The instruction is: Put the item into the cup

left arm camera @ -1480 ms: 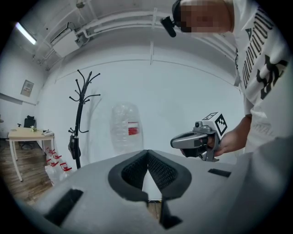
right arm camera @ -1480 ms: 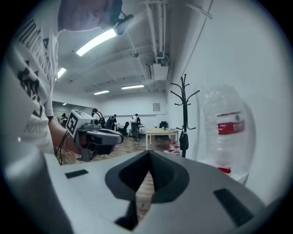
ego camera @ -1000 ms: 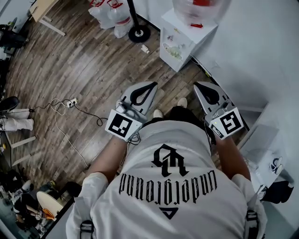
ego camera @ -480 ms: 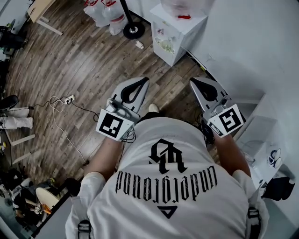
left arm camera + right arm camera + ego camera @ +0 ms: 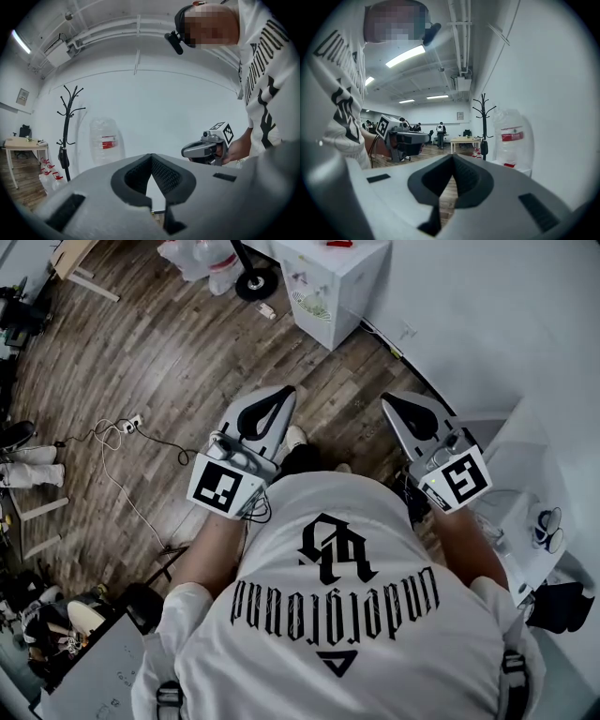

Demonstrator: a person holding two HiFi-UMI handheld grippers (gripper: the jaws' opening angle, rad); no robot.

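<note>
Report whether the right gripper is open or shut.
Shut. The right gripper has its jaws touching at the tips in its own view, with nothing held between them.

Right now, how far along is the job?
Nothing looks done: no cup or item shows in any view. In hand: nothing; the left gripper and right gripper are both shut and empty above the wooden floor. Everything is left.
</note>
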